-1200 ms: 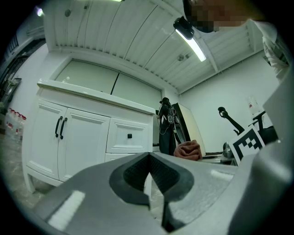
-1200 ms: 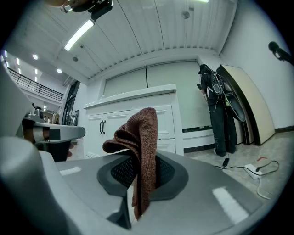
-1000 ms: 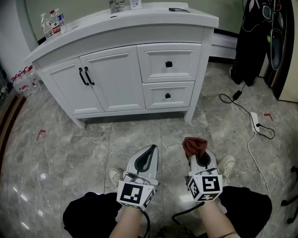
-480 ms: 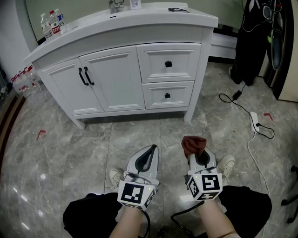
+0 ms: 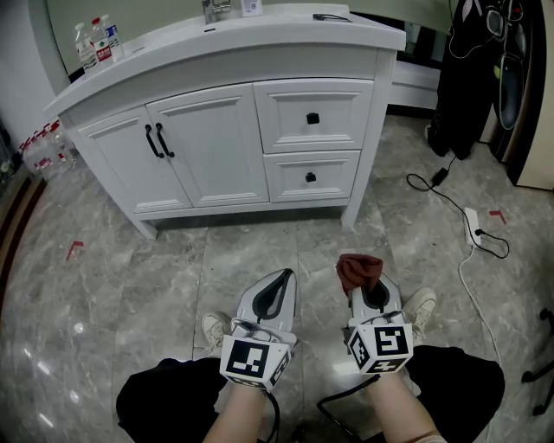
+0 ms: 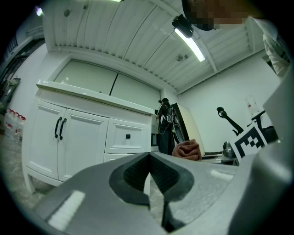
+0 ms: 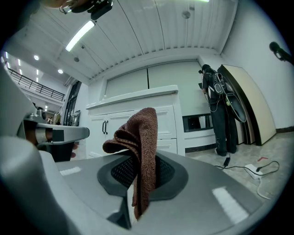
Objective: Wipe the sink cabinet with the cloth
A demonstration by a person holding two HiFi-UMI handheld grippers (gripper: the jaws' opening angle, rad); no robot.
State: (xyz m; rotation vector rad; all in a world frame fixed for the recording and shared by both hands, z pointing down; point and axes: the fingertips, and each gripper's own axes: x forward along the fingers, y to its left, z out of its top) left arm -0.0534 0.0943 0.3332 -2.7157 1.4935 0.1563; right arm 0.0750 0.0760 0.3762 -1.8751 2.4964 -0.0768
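A white sink cabinet with two doors and two drawers stands across the floor ahead, also in the left gripper view and the right gripper view. My right gripper is shut on a reddish-brown cloth, which bunches up above the jaws. My left gripper hangs beside it, jaws closed with nothing between them. Both grippers are held low, well short of the cabinet.
Water bottles stand on the countertop's left end, a tap at the back. A power strip and cable lie on the marble floor at right. Dark clothing hangs at the far right. My shoes are below the grippers.
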